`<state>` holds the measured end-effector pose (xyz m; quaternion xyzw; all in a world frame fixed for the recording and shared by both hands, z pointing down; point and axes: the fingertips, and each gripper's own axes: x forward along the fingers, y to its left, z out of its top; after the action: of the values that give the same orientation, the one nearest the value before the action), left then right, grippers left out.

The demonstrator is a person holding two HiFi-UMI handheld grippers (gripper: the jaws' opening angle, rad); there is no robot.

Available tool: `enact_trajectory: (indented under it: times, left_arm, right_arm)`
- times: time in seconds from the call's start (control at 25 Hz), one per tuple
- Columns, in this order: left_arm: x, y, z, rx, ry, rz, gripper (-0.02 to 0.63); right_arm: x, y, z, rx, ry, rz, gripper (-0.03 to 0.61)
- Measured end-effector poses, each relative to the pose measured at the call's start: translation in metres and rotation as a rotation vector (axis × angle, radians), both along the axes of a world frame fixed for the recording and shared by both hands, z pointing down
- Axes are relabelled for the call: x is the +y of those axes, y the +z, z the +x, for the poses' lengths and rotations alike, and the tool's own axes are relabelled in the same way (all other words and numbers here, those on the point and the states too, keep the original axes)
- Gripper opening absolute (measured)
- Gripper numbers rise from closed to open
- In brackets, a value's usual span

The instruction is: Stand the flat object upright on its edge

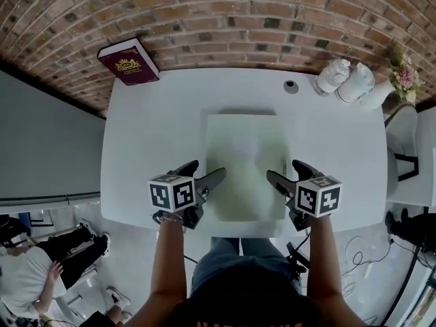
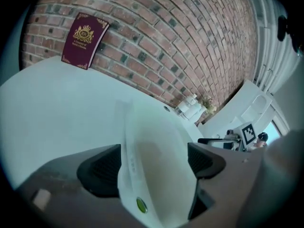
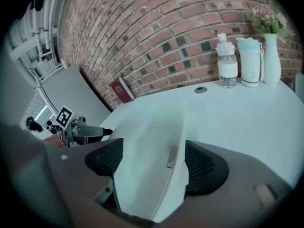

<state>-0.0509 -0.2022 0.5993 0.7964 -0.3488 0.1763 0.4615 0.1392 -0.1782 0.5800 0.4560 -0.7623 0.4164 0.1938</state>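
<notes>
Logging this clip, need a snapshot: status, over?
Left claw and right claw open, each straddling a side edge. Pale flat board lying flat on table. Maroon book at far edge, not obstructing.

**Right tongs agape, white slab between**

Right tongs (image 3: 154, 161): jaws stand wide apart. White flat slab (image 3: 147, 127) runs between them on the pale desk (image 3: 247, 113). Its long edge, with a small grey tab, lies close by the vase-side pad; contact unclear. Left tongs (image 3: 95, 132), with marker cube, at slab's far side. Along the brick wall (image 3: 156, 27): maroon book (image 3: 122, 90) leaning, bottle (image 3: 227, 65), jug (image 3: 250, 63), vase (image 3: 271, 61) of flowers (image 3: 266, 18). Small dark disc (image 3: 201, 90) before the bottle.
</notes>
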Motion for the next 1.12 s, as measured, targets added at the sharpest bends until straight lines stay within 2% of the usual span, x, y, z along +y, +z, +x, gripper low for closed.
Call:
enact_trajectory:
  times: [0.24, 0.48, 0.56, 0.76, 0.92, 1.12]
  left_arm:
    - [0.004, 0.014, 0.004, 0.032, 0.011, -0.058, 0.443]
    - [0.012, 0.032, 0.008, 0.016, 0.035, -0.135, 0.442]
    - [0.014, 0.038, 0.008, 0.017, 0.037, -0.162, 0.442]
    - [0.018, 0.044, 0.018, 0.088, 0.062, -0.222, 0.439]
    - [0.019, 0.046, 0.020, 0.079, 0.080, -0.228, 0.426]
    - [0.019, 0.046, 0.018, 0.114, 0.070, -0.249, 0.407]
  right_arm:
    - [-0.001, 0.025, -0.003, -0.005, -0.023, -0.079, 0.407]
    - [0.003, 0.049, -0.006, -0.009, -0.056, -0.165, 0.405]
    - [0.004, 0.053, -0.008, -0.039, -0.055, -0.186, 0.405]
    - [0.004, 0.057, -0.009, -0.107, -0.060, -0.225, 0.402]
    - [0.004, 0.060, -0.009, -0.121, -0.076, -0.258, 0.404]
    - [0.006, 0.067, -0.010, -0.174, -0.079, -0.315, 0.422]
